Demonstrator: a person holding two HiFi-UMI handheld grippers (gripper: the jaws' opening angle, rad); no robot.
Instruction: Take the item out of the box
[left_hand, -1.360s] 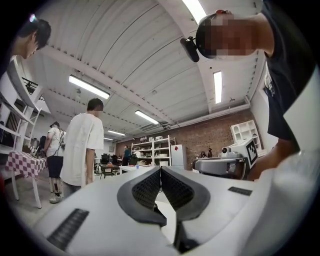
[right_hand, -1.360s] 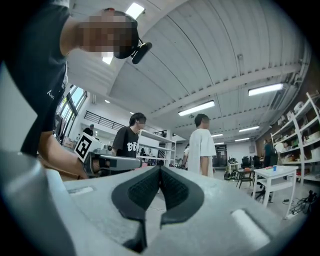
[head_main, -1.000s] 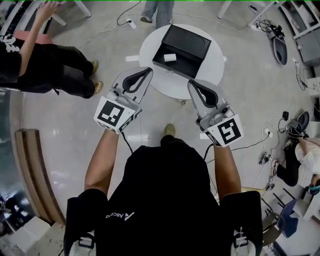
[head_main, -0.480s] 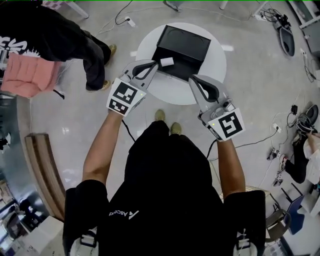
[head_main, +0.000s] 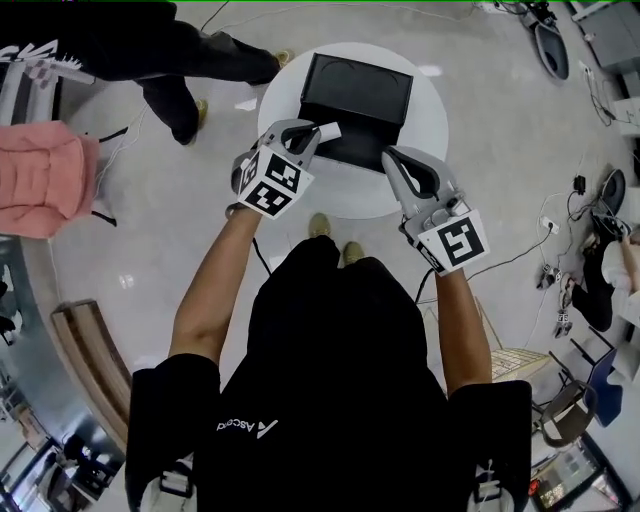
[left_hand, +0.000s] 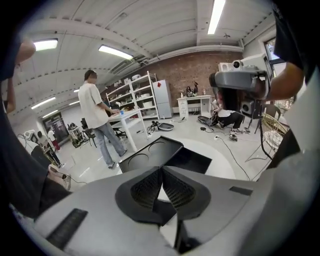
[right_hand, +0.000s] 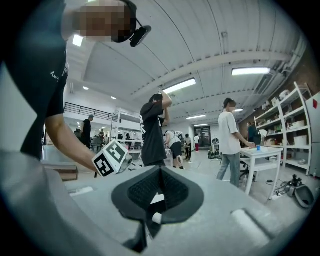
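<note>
White item (head_main: 329, 130) inside open black box (head_main: 356, 88), just beside left gripper (head_main: 302, 132) tips; right gripper (head_main: 392, 157) at box front; both jaw pairs together, empty.

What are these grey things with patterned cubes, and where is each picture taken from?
A person stands over a round white table, with a hand-held grasping tool in each hand. The top-down picture comes from a camera on the person's head; the other two from cameras riding on each tool, looking along its jaws. The patterned cubes belong to the tools. On the table lies an open black box with a small white item at its near left corner. The left tool reaches close to that item; the right tool is by the box's front edge. Both have jaws together, holding nothing.
</note>
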